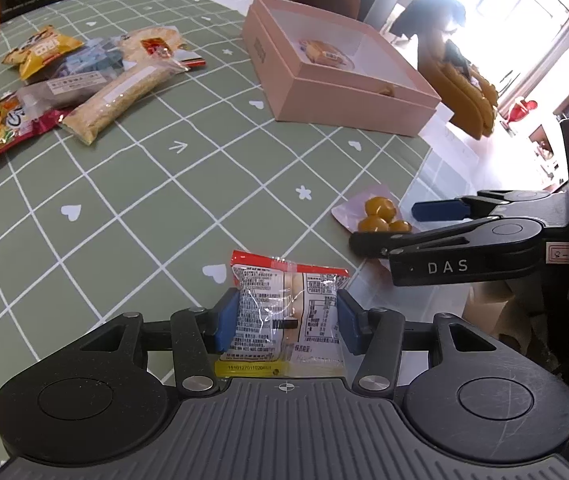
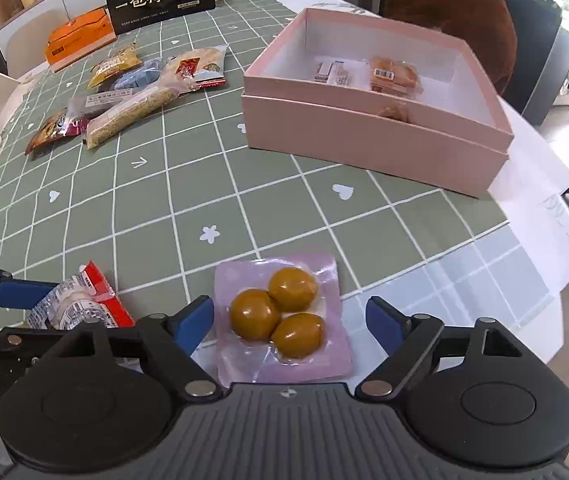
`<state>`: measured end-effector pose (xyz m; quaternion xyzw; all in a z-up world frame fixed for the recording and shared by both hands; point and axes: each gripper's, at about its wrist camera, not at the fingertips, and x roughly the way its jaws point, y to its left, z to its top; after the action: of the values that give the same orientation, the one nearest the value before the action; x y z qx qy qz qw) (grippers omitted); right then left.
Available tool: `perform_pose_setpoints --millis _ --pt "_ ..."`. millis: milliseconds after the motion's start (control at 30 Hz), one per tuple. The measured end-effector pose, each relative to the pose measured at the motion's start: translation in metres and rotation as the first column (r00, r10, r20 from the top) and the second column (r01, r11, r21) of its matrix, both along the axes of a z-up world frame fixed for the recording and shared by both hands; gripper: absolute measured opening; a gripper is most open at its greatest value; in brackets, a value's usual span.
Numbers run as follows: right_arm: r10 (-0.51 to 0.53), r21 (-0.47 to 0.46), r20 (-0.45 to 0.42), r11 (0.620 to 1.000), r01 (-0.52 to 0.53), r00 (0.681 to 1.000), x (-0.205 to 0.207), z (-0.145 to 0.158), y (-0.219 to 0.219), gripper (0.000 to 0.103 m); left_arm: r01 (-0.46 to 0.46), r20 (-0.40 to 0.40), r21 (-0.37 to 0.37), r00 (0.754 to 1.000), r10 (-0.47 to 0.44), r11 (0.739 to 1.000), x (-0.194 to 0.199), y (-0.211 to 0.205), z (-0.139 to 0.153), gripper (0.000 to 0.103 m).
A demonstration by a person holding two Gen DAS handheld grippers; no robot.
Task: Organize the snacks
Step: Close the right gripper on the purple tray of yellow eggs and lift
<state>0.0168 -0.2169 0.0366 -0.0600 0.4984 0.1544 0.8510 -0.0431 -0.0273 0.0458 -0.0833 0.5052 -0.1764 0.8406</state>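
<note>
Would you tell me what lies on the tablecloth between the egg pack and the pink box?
Only bare tablecloth separates the egg pack from the pink box, shown in the right wrist view.

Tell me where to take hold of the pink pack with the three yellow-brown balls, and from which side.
Grip the pink pack across its two flat side margins, coming from above. It lies flat on the tablecloth, already between the open right claw fingers, and the balls probably bulge too much for a steady pinch.

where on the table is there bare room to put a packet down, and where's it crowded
Bare cloth lies between the snack pile and the pink box, running toward the egg pack. The box's right part is also bare. It is crowded at the pile and along the near edge by the red-ended packet.
</note>
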Motion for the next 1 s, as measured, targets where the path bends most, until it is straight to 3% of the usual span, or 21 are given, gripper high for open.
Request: perform_pose_setpoints --millis 100,167,367,433,500,733,767,833,900,1000 --pt "0.002 -0.003 -0.029 1.000 -0.002 1.000 0.001 -0.005 0.004 0.083 0.000 -0.011 -0.002 1.000 0.000 1.000 0.002 0.001 -0.002 0.057" --pt "0.006 -0.035 -0.007 0.999 -0.006 1.000 -0.003 -0.005 0.009 0.071 0.001 -0.013 -0.001 1.000 -0.001 1.000 0.003 0.001 -0.003 0.057" --pt "-0.007 0.010 -0.009 1.000 0.007 1.000 -0.014 0.013 0.003 0.070 0.012 0.004 0.009 1.000 -0.013 1.000 0.007 -0.007 0.004 0.057" --pt "-0.022 0.042 -0.008 0.999 0.022 1.000 -0.015 0.022 -0.004 0.039 0.016 0.017 0.012 1.000 -0.016 1.000 0.011 -0.012 0.009 0.057" --pt "-0.041 0.072 -0.006 0.997 0.041 0.999 -0.015 0.030 -0.011 0.033 0.019 0.032 0.013 0.999 -0.020 1.000 0.015 -0.016 0.015 0.057" --pt "-0.083 0.077 0.032 0.994 0.080 0.996 -0.013 0.037 -0.036 0.035 0.031 0.046 0.032 0.998 -0.033 0.999 0.027 -0.028 0.021 0.057" --pt "-0.080 0.070 0.025 0.994 0.078 0.996 -0.015 0.034 -0.039 0.039 0.029 0.041 0.034 0.999 -0.030 0.999 0.027 -0.028 0.019 0.057" --pt "-0.080 0.067 0.013 0.995 0.079 0.997 -0.020 0.029 -0.043 0.071 0.019 0.023 0.034 1.000 -0.020 0.999 0.028 -0.026 0.012 0.057" --pt "-0.096 0.069 0.024 0.993 0.094 0.995 -0.028 0.025 -0.046 0.076 0.010 0.005 0.032 1.000 -0.011 0.999 0.028 -0.025 0.007 0.057" --pt "-0.099 0.062 0.000 0.993 0.099 0.995 -0.029 0.013 -0.041 0.076 0.012 -0.011 0.032 1.000 -0.012 0.999 0.028 -0.026 0.002 0.057"
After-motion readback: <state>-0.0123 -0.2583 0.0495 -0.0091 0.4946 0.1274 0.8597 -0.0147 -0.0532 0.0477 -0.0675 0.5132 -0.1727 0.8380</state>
